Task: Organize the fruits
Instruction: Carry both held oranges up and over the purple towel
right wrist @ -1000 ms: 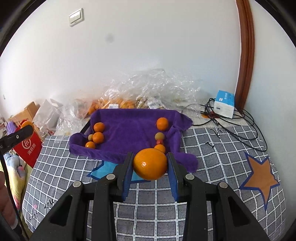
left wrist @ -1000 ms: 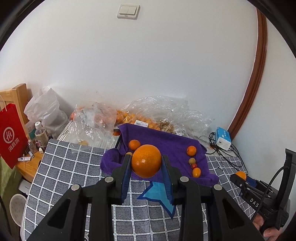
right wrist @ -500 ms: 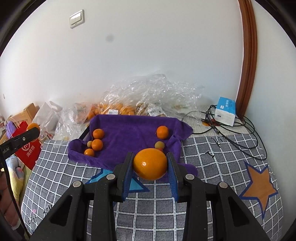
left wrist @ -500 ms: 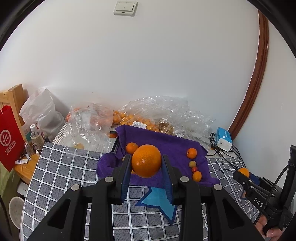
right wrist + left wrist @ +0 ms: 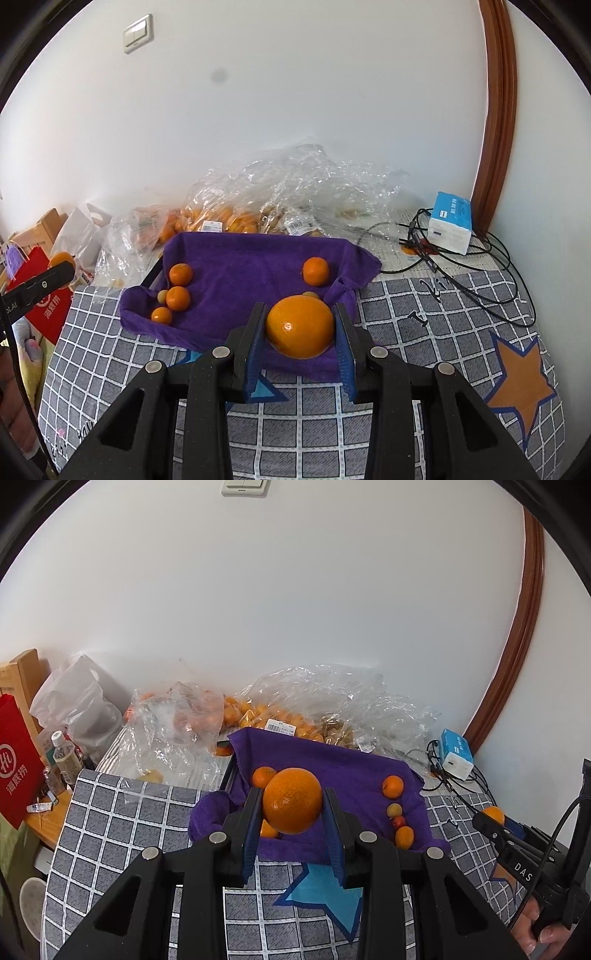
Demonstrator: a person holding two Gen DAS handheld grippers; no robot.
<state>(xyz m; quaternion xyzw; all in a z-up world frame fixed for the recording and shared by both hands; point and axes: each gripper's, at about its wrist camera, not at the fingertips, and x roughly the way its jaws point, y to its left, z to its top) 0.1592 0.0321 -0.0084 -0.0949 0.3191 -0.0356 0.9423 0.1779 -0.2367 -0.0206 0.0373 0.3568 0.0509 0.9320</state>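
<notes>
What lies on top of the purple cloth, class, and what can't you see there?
On the purple cloth lie small oranges and tiny pale fruits. Each gripper's large orange hides some cloth and fruit. Whatever is under the cloth is mostly covered.

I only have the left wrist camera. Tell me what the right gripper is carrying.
Observer: The right gripper is shut on a large orange, which shows against the near edge of the purple cloth.
Operator: Count the fruit on the cloth's left side. My view there is blocked.
Observer: There are four: three small oranges and one little greenish fruit beside the middle one.
</notes>
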